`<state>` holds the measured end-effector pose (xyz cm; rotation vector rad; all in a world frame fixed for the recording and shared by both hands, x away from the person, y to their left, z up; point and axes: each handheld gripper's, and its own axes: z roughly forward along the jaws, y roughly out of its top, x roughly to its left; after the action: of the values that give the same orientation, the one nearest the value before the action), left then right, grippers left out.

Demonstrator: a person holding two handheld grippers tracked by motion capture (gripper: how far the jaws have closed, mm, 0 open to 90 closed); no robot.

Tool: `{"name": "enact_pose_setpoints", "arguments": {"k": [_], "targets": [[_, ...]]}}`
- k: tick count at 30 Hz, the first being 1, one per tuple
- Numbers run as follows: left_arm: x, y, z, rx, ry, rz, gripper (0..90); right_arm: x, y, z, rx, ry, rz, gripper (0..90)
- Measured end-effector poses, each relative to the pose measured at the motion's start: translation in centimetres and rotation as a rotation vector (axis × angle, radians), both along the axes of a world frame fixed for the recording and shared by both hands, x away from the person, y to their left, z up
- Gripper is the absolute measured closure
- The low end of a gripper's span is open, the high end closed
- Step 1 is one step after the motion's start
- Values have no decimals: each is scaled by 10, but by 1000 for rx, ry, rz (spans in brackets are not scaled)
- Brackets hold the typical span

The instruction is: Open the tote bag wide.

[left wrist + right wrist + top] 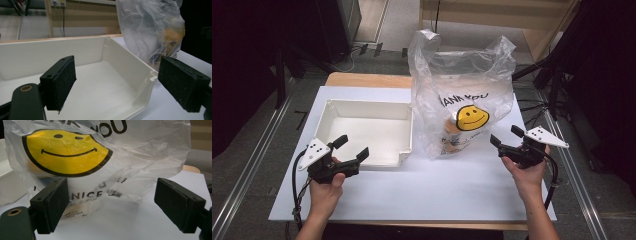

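The plastic bag (462,95) with the yellow smiley stands on the white worktop (422,190), touching the white tub (367,131) on its right side. Something orange sits inside the bag, maybe food. The right gripper (504,136) waits near the bag, jaws apart and empty. The left gripper (351,147) hangs over the tub's front edge, jaws apart too.

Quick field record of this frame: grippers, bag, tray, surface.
left gripper: open, holds nothing, at the tray's near edge
right gripper: open, holds nothing, faces the bag
bag: clear plastic, smiley print, stands upright right of the tray; something orange inside
tray: white, nothing visible inside
table: white top
contact: neither gripper touches the bag
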<state>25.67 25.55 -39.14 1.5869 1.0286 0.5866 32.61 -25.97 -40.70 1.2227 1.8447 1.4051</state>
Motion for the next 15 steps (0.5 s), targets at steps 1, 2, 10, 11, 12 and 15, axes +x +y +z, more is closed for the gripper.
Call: {"name": "enact_pose_setpoints", "arguments": {"k": [1,2,10,11,12,15], "targets": [[2,-4,0,2,2,-5,152,1,1,1,0,-3,6,132],[3,-6,0,2,3,-10,153,2,2,1,1,-6,9,134],[18,-41,7,35,25,-61,155,12,22,7,13,2,61,135],[18,-41,7,35,25,-61,155,14,25,8,13,-3,70,135],[20,-45,8,33,24,-63,155,14,25,8,13,-3,70,135],[23,-54,10,25,26,-70,155,18,35,10,5,-9,84,134]]}}
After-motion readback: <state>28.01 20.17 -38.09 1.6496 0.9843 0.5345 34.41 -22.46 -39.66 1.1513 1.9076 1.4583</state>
